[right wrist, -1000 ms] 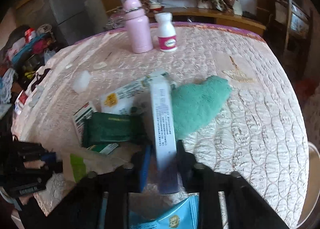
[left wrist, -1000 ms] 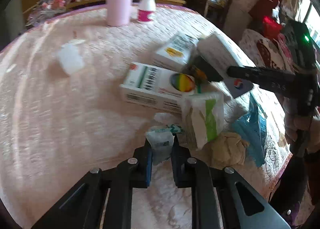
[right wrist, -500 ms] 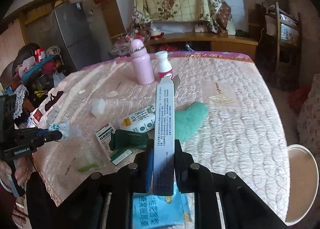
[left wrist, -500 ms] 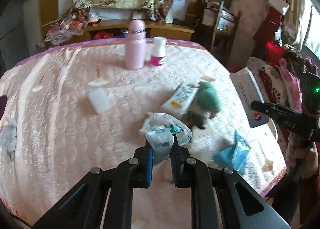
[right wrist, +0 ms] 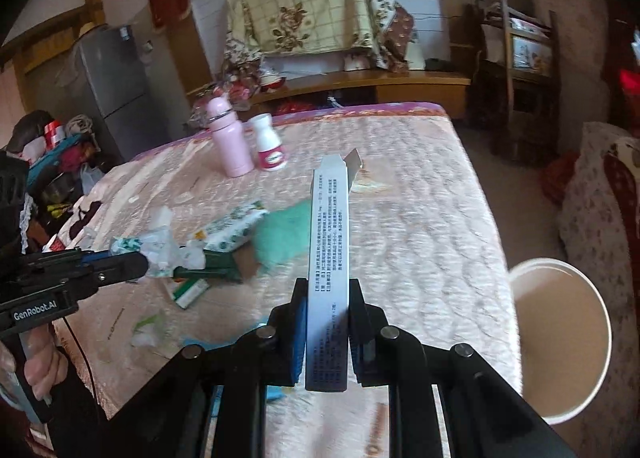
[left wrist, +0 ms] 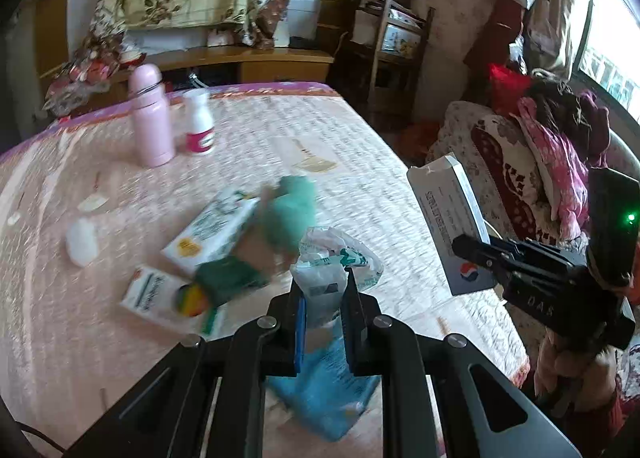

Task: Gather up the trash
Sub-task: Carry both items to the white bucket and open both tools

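— Cluttered with furniture and draped cloth, a living room is framing a worktop (right wrist: 420, 217) under a pink quilted cover, where a trash pickup is under way. How far along is it looking?

— Midway, by my reading. Both tools are loaded: the left tool (left wrist: 323, 314) is pinching a crumpled plastic wrapper (left wrist: 334, 262), and the right tool (right wrist: 328, 332) is clamping a long white carton (right wrist: 330, 242) held on edge. Both pieces are hanging clear above the cover.

— And where is it all going?

— A round white bin (right wrist: 560, 342) is waiting just off the worktop's right edge, apparently empty; neither piece is over it yet.

— What is remaining?

— Plenty: a floral box (right wrist: 232, 227), a dark green packet (right wrist: 218, 264), a white-and-green box (left wrist: 160, 298), a blue pouch (left wrist: 324, 390) and small scraps. The pink bottle (right wrist: 228, 139) and white bottle (right wrist: 270, 149) are standing apart and are probably not trash; the green cloth (right wrist: 280, 236) is harder to call.
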